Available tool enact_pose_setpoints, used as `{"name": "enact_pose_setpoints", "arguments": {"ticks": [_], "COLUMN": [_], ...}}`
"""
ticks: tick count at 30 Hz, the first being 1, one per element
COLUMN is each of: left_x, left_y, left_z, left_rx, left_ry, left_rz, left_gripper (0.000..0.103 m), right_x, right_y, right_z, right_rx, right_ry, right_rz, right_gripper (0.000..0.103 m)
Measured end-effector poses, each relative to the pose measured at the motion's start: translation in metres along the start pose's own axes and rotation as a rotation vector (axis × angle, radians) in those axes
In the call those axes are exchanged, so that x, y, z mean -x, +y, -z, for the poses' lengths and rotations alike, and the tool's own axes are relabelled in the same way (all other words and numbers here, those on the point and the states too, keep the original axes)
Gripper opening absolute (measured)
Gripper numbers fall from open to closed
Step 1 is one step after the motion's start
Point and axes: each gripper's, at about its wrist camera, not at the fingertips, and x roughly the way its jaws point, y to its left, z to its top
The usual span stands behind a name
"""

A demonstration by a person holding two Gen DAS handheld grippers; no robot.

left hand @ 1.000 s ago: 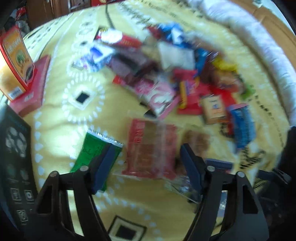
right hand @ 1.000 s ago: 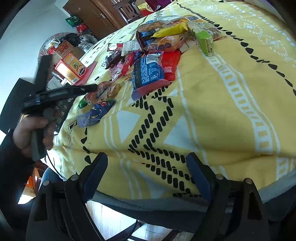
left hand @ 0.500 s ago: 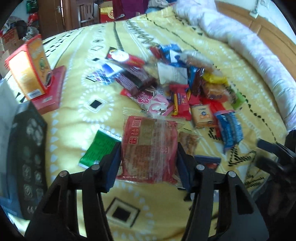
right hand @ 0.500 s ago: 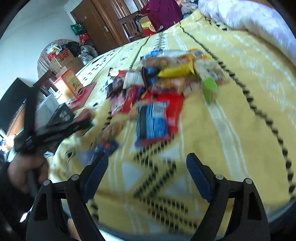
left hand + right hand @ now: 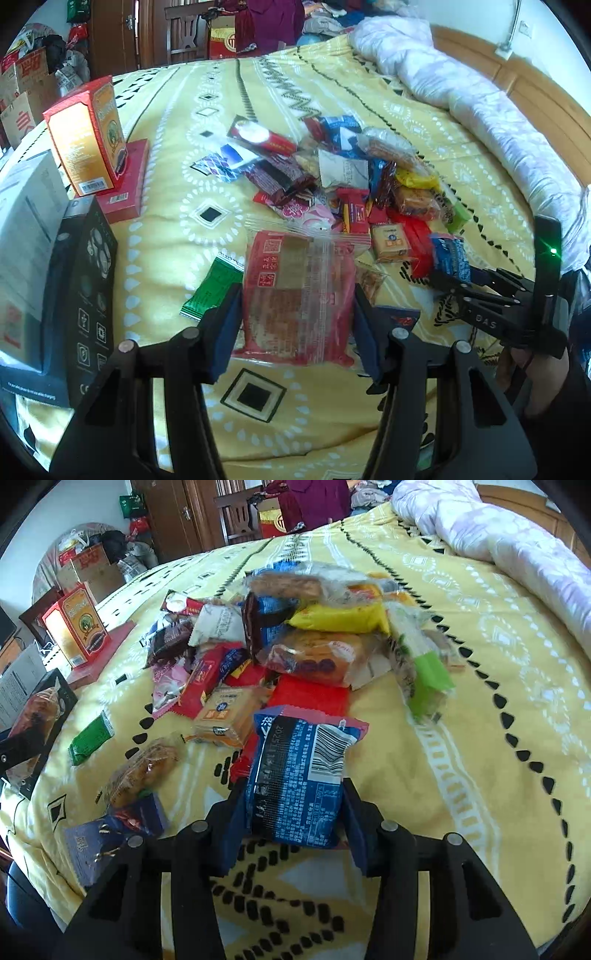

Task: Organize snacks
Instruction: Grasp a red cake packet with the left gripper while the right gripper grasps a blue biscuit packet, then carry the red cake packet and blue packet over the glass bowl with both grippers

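A heap of wrapped snacks (image 5: 354,173) lies on a yellow patterned bedspread (image 5: 207,110). My left gripper (image 5: 295,328) has its jaws on both sides of a red snack in a clear zip bag (image 5: 295,295), and holds it. My right gripper (image 5: 291,823) has its jaws on both sides of a blue packet with a barcode (image 5: 299,775); the packet fills the gap. The right gripper also shows at the right of the left wrist view (image 5: 454,277). A green packet (image 5: 210,288) lies left of the red bag.
An orange and red box (image 5: 88,133) stands on a flat red box (image 5: 125,184) at the left. A black box (image 5: 85,295) and a white box (image 5: 26,236) stand at the left edge. A folded lilac quilt (image 5: 461,85) lies along the wooden headboard.
Both grippers moved in toward the snacks and their jaws narrowed. The left closed around the red bag. The right swung from the bed's edge onto the blue packet.
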Motion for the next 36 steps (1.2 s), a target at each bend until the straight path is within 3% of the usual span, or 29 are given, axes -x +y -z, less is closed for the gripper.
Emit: {"name": "enact_pose_setpoints", "arguments": {"ticks": [7, 15, 28, 36], "left_x": [0.038, 0.108, 0.231, 0.258], "left_y": [0.009, 0.064, 0.214, 0.287], "left_z": [-0.007, -0.017, -0.001, 0.039], "left_rx": [0.01, 0.079, 0.319, 0.488], "left_ry": [-0.094, -0.238, -0.415, -0.423], "left_rz": [-0.004, -0.106, -0.392, -0.517], "left_gripper": [0.057, 0.057, 0.057, 0.057], "right_x": [0.049, 0.099, 0.15, 0.161], "right_y": [0.004, 0.069, 0.266, 0.398], "right_z": [-0.014, -0.054, -0.12, -0.128], "right_rx": [0.012, 0.13, 0.348, 0.455], "right_ry": [-0.095, -0.194, -0.279, -0.238], "right_rz": [-0.066, -0.158, -0.449, -0.606], "right_gripper": [0.051, 0.051, 0.051, 0.051]}}
